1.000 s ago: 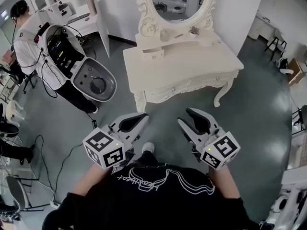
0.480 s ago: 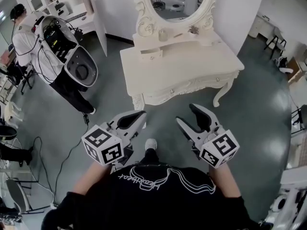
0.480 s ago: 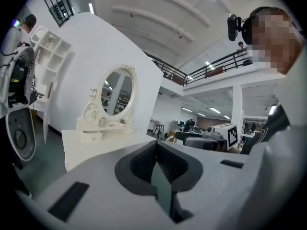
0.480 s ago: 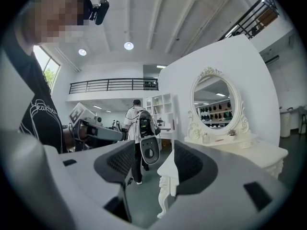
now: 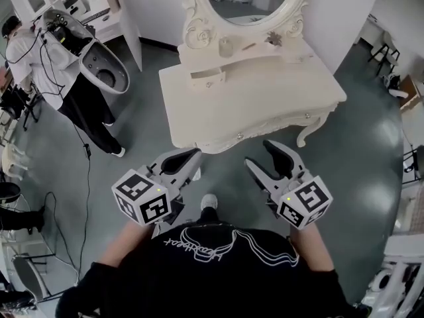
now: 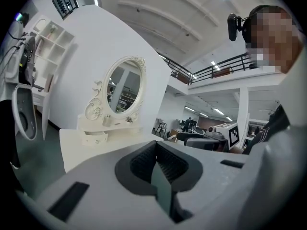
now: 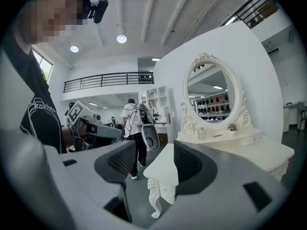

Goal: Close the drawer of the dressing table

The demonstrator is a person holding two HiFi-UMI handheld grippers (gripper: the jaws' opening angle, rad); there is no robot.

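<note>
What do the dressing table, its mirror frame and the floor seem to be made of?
Dressing table: probably painted wood or board, with a smooth cream-white finish, a carved-looking apron and curved legs.
Mirror frame: same cream finish, moulded scrolls and a rosette; wood or resin, cannot tell.
Floor: grey-green, seamless, glossy with light reflections; likely coated concrete or epoxy.

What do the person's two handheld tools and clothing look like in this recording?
The left tool and right tool are light grey moulded plastic with black ribbed pads. The left cube and right cube are white with black square markers. The person wears a black top with white script print.
</note>
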